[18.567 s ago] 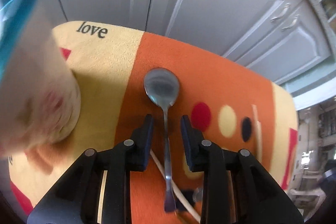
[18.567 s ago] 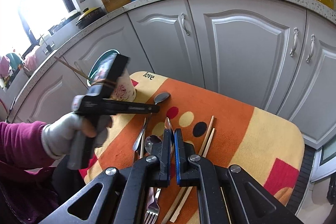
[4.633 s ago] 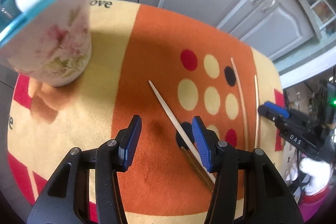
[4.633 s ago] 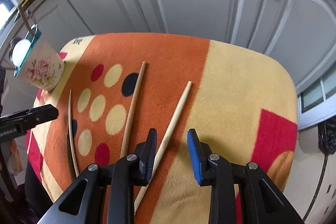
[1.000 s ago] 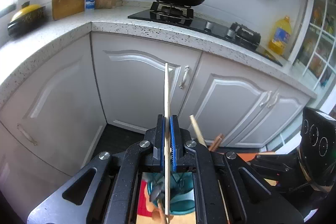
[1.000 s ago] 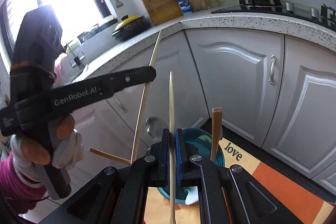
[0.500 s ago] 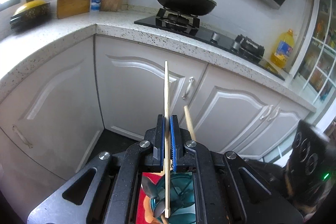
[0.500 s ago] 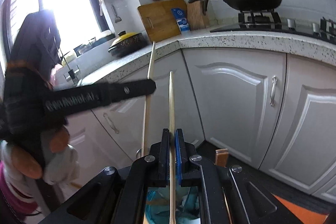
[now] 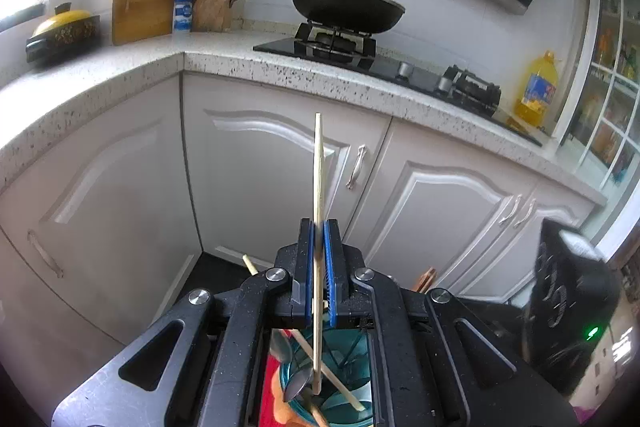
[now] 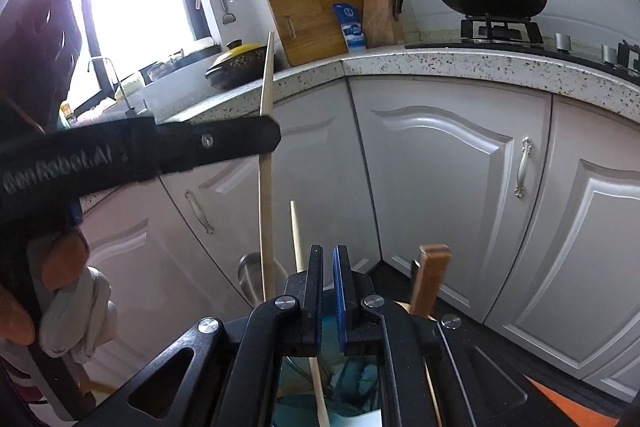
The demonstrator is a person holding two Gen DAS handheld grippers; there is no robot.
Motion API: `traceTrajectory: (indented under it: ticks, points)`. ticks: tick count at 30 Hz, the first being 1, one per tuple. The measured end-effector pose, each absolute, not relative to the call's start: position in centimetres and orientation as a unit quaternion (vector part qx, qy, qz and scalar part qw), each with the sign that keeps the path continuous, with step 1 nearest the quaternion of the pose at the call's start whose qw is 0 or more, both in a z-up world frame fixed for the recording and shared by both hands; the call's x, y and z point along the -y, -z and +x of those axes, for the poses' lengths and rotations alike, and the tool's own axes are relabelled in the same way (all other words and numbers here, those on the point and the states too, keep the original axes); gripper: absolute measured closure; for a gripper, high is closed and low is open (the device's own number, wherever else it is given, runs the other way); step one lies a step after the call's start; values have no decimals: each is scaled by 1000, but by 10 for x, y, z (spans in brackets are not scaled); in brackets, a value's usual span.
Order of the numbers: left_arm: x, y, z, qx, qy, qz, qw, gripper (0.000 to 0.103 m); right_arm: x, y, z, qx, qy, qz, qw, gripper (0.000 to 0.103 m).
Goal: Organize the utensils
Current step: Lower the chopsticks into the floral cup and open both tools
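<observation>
Over the teal cup (image 9: 344,359), held a pale chopstick (image 9: 318,167) upright, pinched tight by the fingers of the left gripper (image 9: 318,267), lower tip down inside the cup. Read "GenRobot.AI" along that gripper's side. Had the right gripper (image 10: 328,291) nearly closed, fingers empty, close beside a second chopstick (image 10: 297,231) leaning in the cup.
</observation>
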State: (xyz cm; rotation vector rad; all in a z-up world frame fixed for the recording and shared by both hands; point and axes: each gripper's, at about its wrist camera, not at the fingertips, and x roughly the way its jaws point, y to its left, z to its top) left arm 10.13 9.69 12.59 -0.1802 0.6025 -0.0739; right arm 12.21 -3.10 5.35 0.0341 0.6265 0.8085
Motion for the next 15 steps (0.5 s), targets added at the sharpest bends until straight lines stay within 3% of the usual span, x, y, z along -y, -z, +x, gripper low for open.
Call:
traceTrajectory:
  ticks: [11,15]
  points:
    - [-93,-98,90,-319,36,-87,943,99,52,-50,119,-329,-380,19,864,97]
    - [-94,-95,84,-327,40,-88,940,99,54,-51,116,-336,-385,19,859,86]
